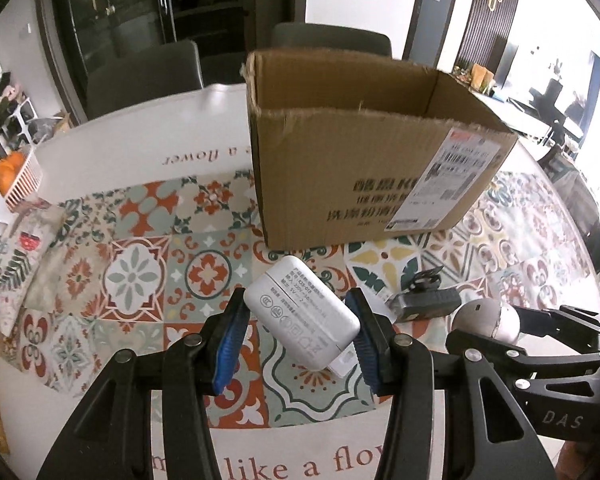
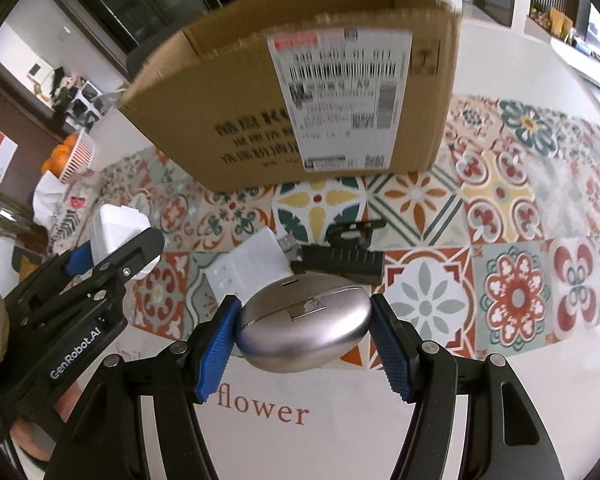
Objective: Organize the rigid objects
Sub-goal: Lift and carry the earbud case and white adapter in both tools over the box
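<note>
Left wrist view: left gripper [image 1: 300, 334] clamped on white power adapter [image 1: 300, 316], short of cardboard box [image 1: 364, 176]. Right gripper [image 2: 305, 326] clamped on silver oval case [image 2: 304, 330]. Black charger [image 2: 340, 262], white foam piece [image 2: 246, 268] near box, unsorted; box interior apparently empty.

You face a white table [image 1: 100, 136] under a patterned tile-print mat [image 1: 140, 248], with two grey chairs [image 1: 148, 76] behind it. Beyond stand dark glass-door cabinets [image 1: 112, 4]; daylight floods bright windows [image 1: 560, 40] at your right.

Silver oval case [image 2: 304, 322], probably metal, between pads [image 2: 216, 348].
</note>
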